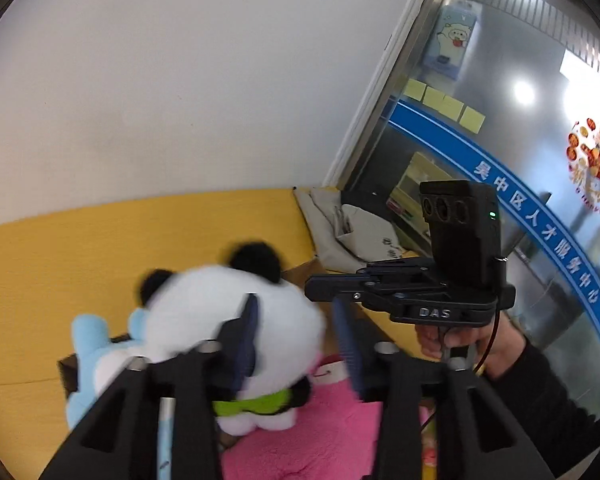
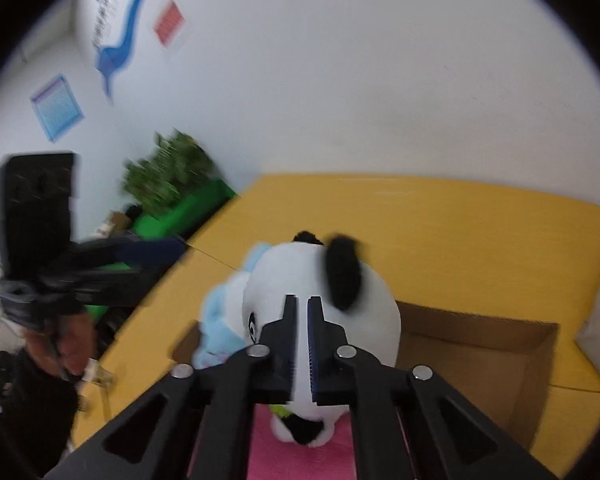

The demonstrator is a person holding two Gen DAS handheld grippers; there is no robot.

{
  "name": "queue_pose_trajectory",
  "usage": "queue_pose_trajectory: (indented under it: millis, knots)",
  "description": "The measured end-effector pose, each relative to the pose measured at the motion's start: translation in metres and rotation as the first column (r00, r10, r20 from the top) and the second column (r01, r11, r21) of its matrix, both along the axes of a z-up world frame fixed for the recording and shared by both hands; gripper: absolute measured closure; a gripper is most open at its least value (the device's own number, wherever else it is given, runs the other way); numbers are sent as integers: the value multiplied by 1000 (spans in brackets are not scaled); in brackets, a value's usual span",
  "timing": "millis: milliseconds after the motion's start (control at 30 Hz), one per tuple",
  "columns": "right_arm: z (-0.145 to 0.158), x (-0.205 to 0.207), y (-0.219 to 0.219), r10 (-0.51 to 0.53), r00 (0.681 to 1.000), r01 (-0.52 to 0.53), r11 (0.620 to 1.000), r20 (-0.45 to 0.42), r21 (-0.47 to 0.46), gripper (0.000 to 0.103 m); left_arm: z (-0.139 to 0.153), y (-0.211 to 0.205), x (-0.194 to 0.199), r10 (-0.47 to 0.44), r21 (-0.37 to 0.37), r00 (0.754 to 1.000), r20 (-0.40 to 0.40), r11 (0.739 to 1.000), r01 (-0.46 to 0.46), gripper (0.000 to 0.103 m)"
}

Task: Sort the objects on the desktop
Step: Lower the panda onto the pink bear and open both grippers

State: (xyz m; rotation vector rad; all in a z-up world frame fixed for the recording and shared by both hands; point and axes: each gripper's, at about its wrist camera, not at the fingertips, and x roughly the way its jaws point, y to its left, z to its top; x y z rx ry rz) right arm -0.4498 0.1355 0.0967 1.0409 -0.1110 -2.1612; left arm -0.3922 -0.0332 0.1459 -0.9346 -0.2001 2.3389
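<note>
My left tool gapes wide at frame bottom, hiding part of the blurred panda plush; my right tool looks nearly closed, grip unclear.

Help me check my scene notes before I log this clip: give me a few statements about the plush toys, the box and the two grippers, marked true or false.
1. The panda plush wears a green bow. True.
2. The table top is blue. False: it is yellow.
3. A light blue plush lies beside the panda plush. True.
4. The right gripper is wide open. False: its fingers stand nearly together with only a narrow gap, in front of the panda's head; whether they pinch it cannot be told.
5. The cardboard box is closed with a lid. False: it is open at the top.
6. The left gripper is open, its blue pads apart. True.
</note>
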Motion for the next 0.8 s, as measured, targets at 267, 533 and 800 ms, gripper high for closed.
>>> queue_pose_trajectory:
  millis: [267,533,800]
  knots:
    - [-58,-15,29,-164,981,164,986,105,8,18,-72,-20,-46,58,-60,982,179,997,-48,28]
    - [-94,-27,69,-246,950,239,969,191,57,5,-130,1,-90,55,-91,946,318,995,-28,17]
    - [-147,-47,58,-78,940,102,993,333,-55,0,-127,12,-90,21,-41,958,287,999,-10,9]
